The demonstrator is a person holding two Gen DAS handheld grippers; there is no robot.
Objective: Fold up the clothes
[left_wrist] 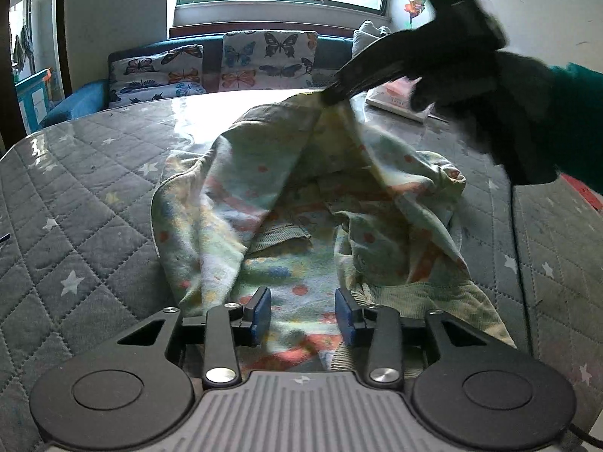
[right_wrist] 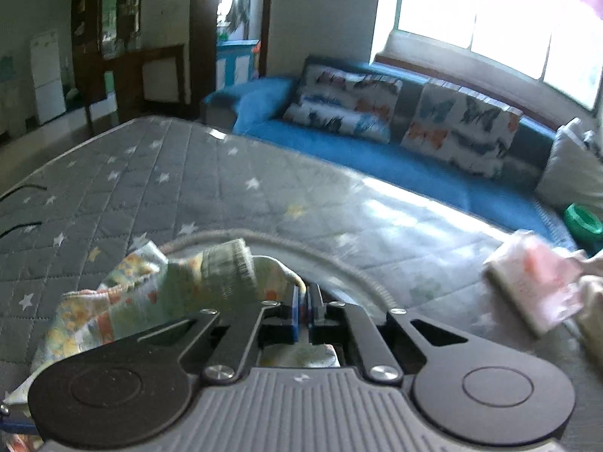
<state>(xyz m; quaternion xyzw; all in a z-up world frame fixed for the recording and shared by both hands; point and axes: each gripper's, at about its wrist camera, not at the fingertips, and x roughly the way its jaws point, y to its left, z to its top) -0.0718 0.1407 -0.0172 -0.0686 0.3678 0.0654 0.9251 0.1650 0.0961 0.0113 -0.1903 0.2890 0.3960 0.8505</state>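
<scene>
A small pale green garment with a coloured print and ribbed green cuffs lies crumpled on the grey quilted table. My left gripper is open, its blue pads low over the garment's near edge, gripping nothing. My right gripper shows in the left wrist view, held by a dark gloved hand, shut on a far part of the garment and lifting it into a peak. In the right wrist view the right gripper is shut on the garment's edge, which hangs to the left.
A pink and white packet lies on the table at the far right, also seen in the left wrist view. A blue sofa with butterfly cushions stands behind the table. A green object sits on the sofa.
</scene>
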